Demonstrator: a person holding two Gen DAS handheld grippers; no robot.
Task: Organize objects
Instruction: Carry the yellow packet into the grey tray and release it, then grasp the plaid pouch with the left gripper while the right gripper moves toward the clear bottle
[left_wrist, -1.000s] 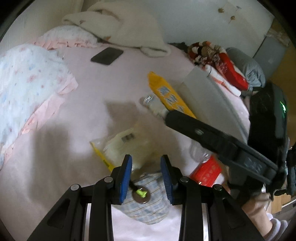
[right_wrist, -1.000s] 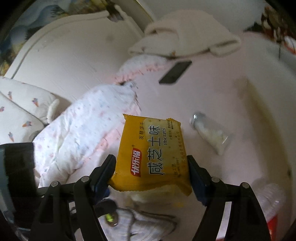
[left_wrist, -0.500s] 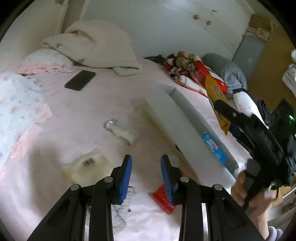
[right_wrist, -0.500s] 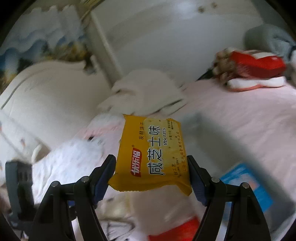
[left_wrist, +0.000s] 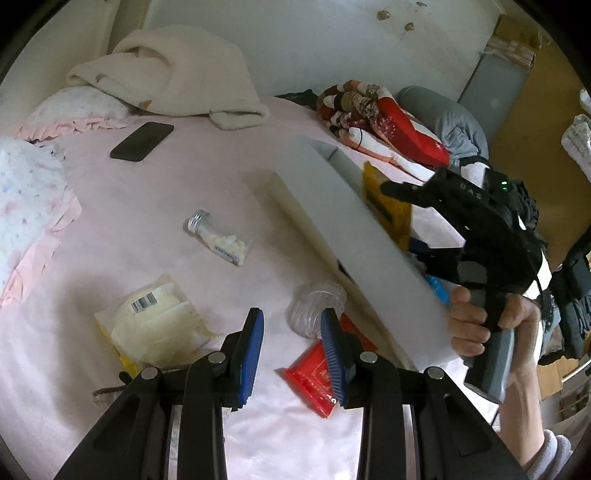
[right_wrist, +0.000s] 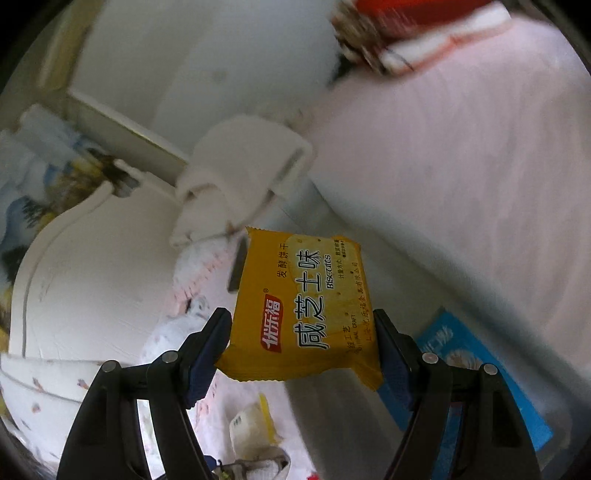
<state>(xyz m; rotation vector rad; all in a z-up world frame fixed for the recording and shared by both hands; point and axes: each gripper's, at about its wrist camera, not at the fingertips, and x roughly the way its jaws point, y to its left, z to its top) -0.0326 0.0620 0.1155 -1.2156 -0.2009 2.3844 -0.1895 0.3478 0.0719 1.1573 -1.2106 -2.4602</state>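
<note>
My right gripper (right_wrist: 301, 343) is shut on a yellow biscuit packet (right_wrist: 306, 310) and holds it over the grey storage box (left_wrist: 351, 236), where a blue packet (right_wrist: 476, 373) lies inside. In the left wrist view the right gripper (left_wrist: 399, 192) holds the yellow packet (left_wrist: 384, 203) behind the box's near wall. My left gripper (left_wrist: 291, 350) is open and empty above the pink bed. Near it lie a red packet (left_wrist: 317, 373), a clear plastic container (left_wrist: 314, 310), a pale snack bag (left_wrist: 155, 321) and a small jar of white pieces (left_wrist: 221, 240).
A black phone (left_wrist: 142, 141) lies further back on the bed. A cream blanket (left_wrist: 173, 74) and pillows sit at the head. A red patterned bundle (left_wrist: 380, 122) and grey clothes (left_wrist: 454, 129) lie at the back right. A floral quilt (left_wrist: 26, 195) is at the left.
My right gripper has carried the yellow packet from over the bed's middle to above the grey box. My left gripper has swung right, away from the checked cloth, toward the red packet.
</note>
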